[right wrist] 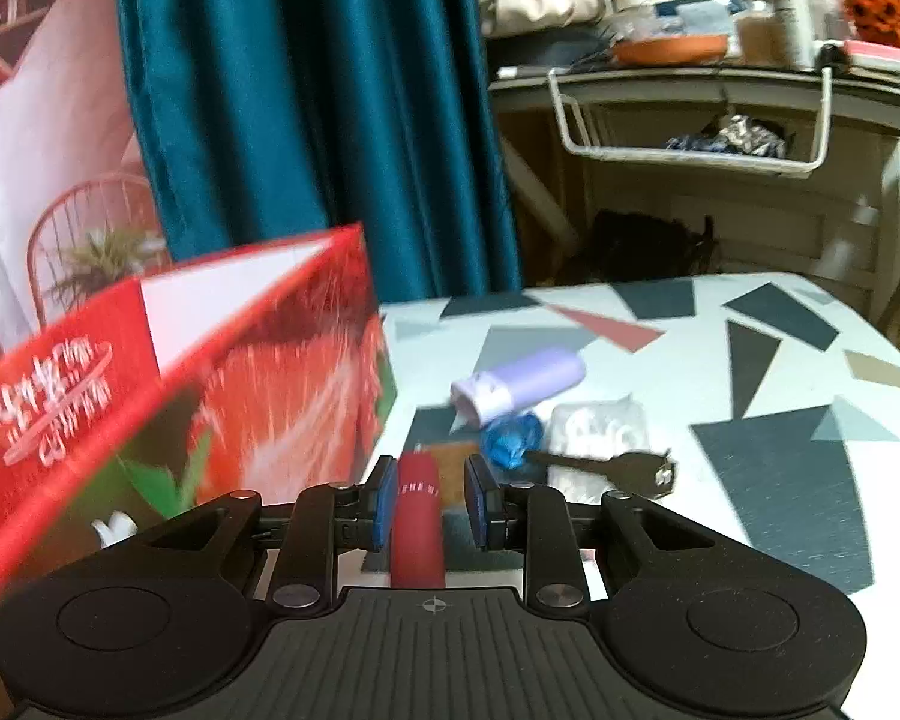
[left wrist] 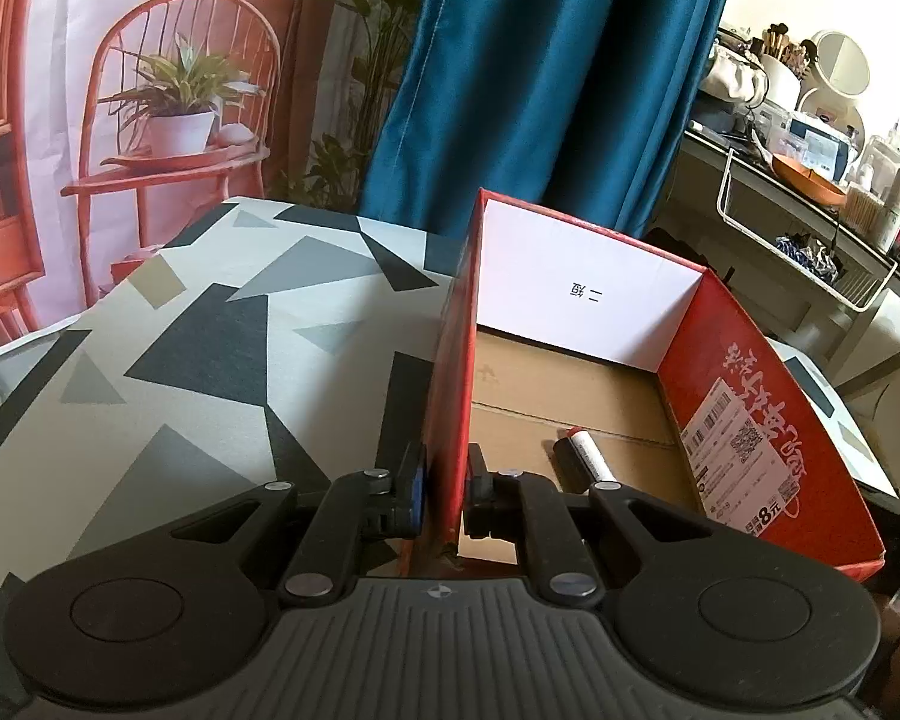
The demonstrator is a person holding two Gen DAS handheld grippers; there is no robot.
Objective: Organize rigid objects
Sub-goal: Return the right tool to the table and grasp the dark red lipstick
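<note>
A red cardboard box (left wrist: 750,420) stands open on the table, with a black-and-white marker (left wrist: 582,459) lying on its brown floor. My left gripper (left wrist: 447,468) is shut on the box's near left wall, one pad outside and one inside. In the right wrist view the same box (right wrist: 240,360) is at the left, blurred by motion. My right gripper (right wrist: 429,480) carries a dark red tube (right wrist: 417,516) upright between its blue pads, just right of the box's corner. The tube sits against the left pad, with a small gap showing at the right pad.
On the patterned tablecloth (right wrist: 780,420) beyond the right gripper lie a lilac bottle (right wrist: 522,384), a blue crumpled item (right wrist: 513,435), a white packet (right wrist: 594,426) and a dark key (right wrist: 618,468). A blue curtain (left wrist: 540,90) and a cluttered shelf (right wrist: 690,72) stand behind.
</note>
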